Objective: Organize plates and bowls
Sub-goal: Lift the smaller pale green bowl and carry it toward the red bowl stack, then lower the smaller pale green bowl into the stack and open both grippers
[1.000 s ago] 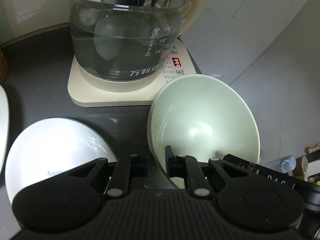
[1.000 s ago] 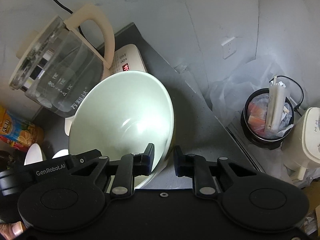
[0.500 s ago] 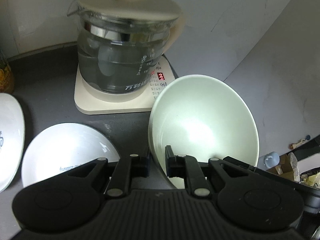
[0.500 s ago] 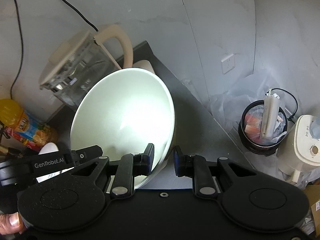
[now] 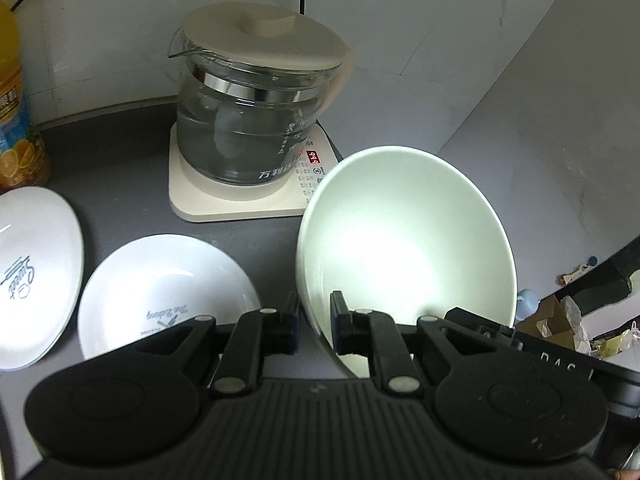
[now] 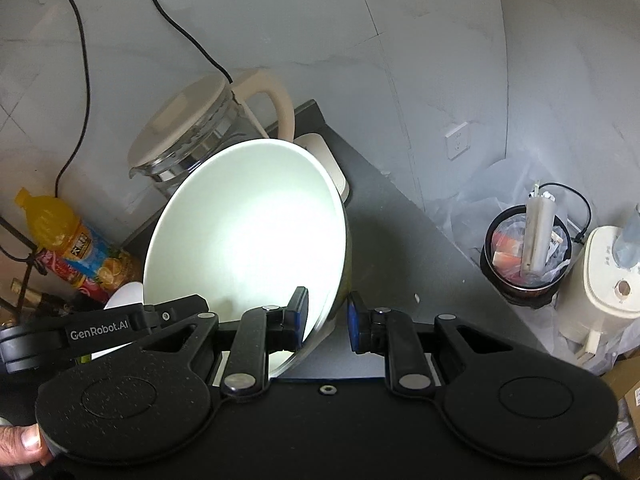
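Both your grippers clamped the rim of one pale green bowl, held tilted above the counter.

Left wrist view: your left gripper (image 5: 315, 326) had its jaws narrow, pinching the left rim of the bowl (image 5: 404, 236); glossy pale green inside, empty, mouth facing the camera, gripper angled steeply down. Only this view showed the two white plates on the dark counter (image 5: 120, 168): one printed "The Baking" (image 5: 160, 292) just beside the bowl, another printed "Sweet" (image 5: 36, 272) at the left edge, plus the red display on the glass kettle (image 5: 256, 120) base. Right wrist view: your right gripper (image 6: 328, 322) was closed on the bowl's right rim, wall between the pads, also pointing down. Only here: the bowl's darker outer wall, the bin (image 6: 524, 256) below the counter, the wall socket (image 6: 458, 141), and your thumb (image 6: 24, 444) at the lower left.
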A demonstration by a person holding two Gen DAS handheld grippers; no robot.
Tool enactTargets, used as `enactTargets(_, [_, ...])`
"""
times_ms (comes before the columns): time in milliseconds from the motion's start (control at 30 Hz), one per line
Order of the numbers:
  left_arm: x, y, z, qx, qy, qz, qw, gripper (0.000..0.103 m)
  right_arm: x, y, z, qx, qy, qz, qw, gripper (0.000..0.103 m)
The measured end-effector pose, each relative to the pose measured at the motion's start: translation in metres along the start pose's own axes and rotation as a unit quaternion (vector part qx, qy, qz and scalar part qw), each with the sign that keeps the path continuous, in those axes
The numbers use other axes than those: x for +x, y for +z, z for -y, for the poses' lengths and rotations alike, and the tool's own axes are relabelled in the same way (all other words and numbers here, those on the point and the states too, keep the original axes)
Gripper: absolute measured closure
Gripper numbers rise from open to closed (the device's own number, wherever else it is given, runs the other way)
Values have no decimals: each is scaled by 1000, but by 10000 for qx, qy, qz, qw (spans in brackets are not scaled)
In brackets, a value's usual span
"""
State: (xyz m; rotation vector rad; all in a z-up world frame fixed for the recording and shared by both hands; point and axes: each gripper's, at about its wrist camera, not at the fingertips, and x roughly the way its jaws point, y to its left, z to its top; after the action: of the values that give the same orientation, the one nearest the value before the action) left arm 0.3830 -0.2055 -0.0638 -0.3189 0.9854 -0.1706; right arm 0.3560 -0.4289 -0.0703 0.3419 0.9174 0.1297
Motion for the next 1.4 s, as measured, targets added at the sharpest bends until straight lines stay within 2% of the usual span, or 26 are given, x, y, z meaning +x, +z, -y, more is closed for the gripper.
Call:
enactTargets(433, [-41,-20,-15,22,-142,74,9999,90,-28,-19,-29,-175,99,83,9998,82])
enactTargets(767, [-55,-40,-24,35,-150,-46,9999,90,-37,-42,-36,-191,100,-63,9997,82])
enactTargets(1400, [-65,-85,-51,-272,20,-663,9974,90,-37,-79,-50,-390,77,-485,9980,82])
